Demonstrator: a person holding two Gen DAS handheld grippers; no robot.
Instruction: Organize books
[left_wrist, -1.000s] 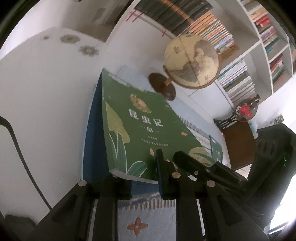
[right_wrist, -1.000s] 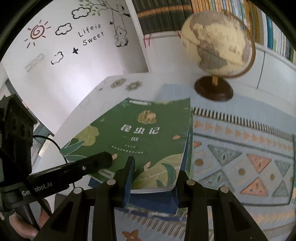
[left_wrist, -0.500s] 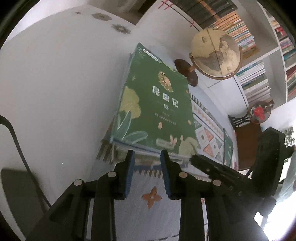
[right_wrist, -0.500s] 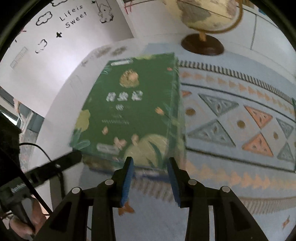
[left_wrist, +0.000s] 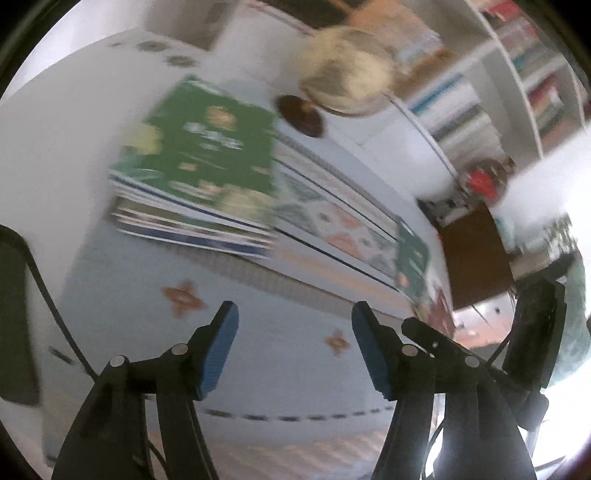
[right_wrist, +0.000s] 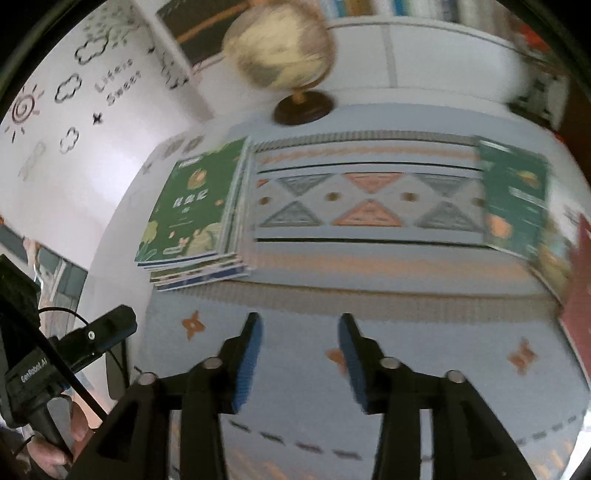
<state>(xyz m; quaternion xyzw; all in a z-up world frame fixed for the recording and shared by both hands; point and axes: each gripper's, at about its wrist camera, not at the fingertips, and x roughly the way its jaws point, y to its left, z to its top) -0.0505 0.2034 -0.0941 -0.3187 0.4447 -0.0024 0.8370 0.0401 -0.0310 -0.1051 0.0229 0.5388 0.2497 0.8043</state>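
Since a second ago: both grippers have let go of the green book and backed away from it; it now tops the stack.
Stack: the green book (right_wrist: 188, 206) lies flat on a pile of thin paperbacks (right_wrist: 199, 271), at the cloth's left end, in front of the globe (right_wrist: 280, 48).
Handling: light, bendy covers, probably glossy; I'd pinch one at a near edge, by the spine if possible.
Loose books: another green one (right_wrist: 515, 199) and a red one (right_wrist: 580, 314) at the far right end from the globe.
Left gripper (left_wrist: 291, 317): jaws opening, nothing between them.
Right gripper (right_wrist: 299, 325): jaws opening, empty too.
Room: patterned tablecloth (right_wrist: 369, 199) bare between stack and loose books; table edge close behind the stack.
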